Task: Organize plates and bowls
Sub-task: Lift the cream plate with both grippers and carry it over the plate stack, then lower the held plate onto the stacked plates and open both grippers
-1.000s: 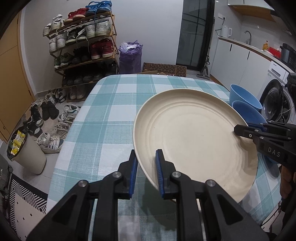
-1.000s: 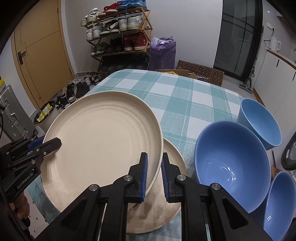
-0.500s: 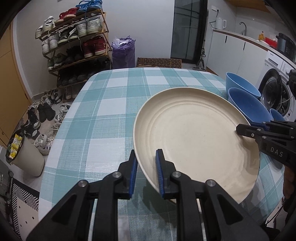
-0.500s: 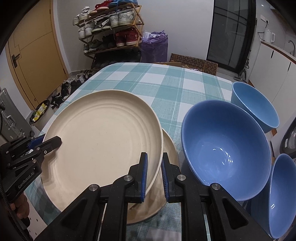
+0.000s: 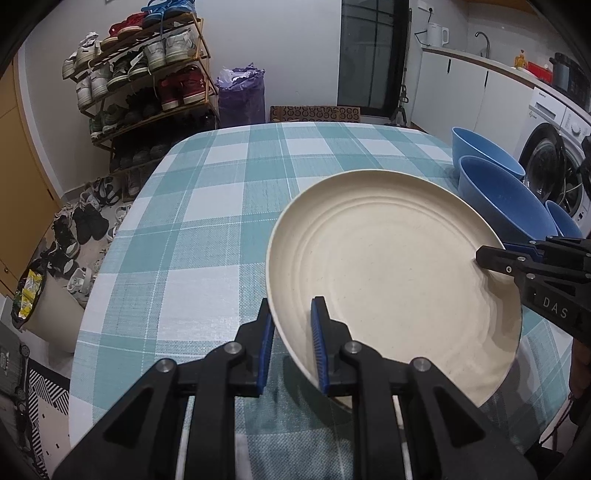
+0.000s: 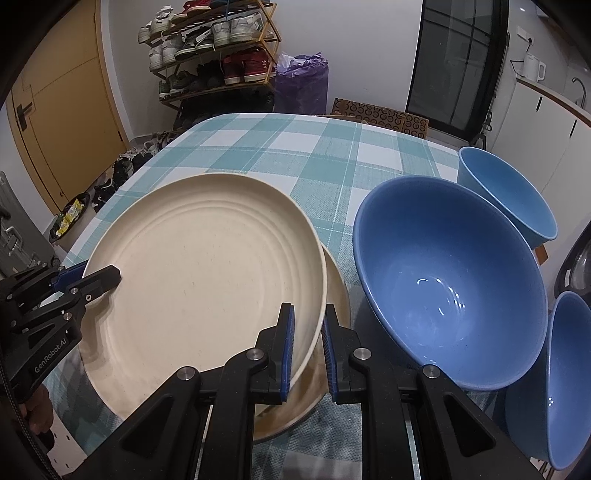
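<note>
I had the left gripper (image 5: pixel 291 341) and right gripper (image 6: pixel 308 347) each pinching the cream plate's (image 6: pixel 207 273) rim at opposite edges; it hung tilted over a second plate (image 6: pixel 334 291), blue bowls (image 6: pixel 450 280) at three o'clock.

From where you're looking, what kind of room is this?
Probably a home's combined kitchen, dining and entry area: a shoe rack by the wall, a washing machine under a counter with a kettle, and a checked-cloth table with dishes.
</note>
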The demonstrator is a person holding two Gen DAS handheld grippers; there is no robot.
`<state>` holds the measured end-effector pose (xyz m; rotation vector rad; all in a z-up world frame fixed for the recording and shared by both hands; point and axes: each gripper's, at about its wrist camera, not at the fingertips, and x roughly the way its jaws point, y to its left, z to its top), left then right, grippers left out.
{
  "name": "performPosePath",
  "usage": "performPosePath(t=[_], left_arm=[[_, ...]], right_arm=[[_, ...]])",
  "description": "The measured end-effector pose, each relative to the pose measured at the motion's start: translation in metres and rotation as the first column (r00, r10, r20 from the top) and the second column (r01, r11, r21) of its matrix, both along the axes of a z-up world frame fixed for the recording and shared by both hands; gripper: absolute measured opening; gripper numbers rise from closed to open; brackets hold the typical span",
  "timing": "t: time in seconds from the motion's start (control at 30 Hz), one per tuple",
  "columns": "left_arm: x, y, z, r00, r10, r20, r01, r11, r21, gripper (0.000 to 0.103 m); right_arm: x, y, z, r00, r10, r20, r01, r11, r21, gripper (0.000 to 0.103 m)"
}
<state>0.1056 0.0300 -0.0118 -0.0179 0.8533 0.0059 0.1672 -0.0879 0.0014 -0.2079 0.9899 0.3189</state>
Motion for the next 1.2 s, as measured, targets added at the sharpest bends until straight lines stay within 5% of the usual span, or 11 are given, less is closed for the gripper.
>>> performPosePath(t=[1.2], left_arm=[[0.009,-0.028,-0.021,0.999,-0.039,-0.014,0.041,0.989,0.144,0.021]], right_arm=[[-0.003,0.004,-0.024,0.999,-0.027,0.039,0.032,0.987,-0.155,0.018]])
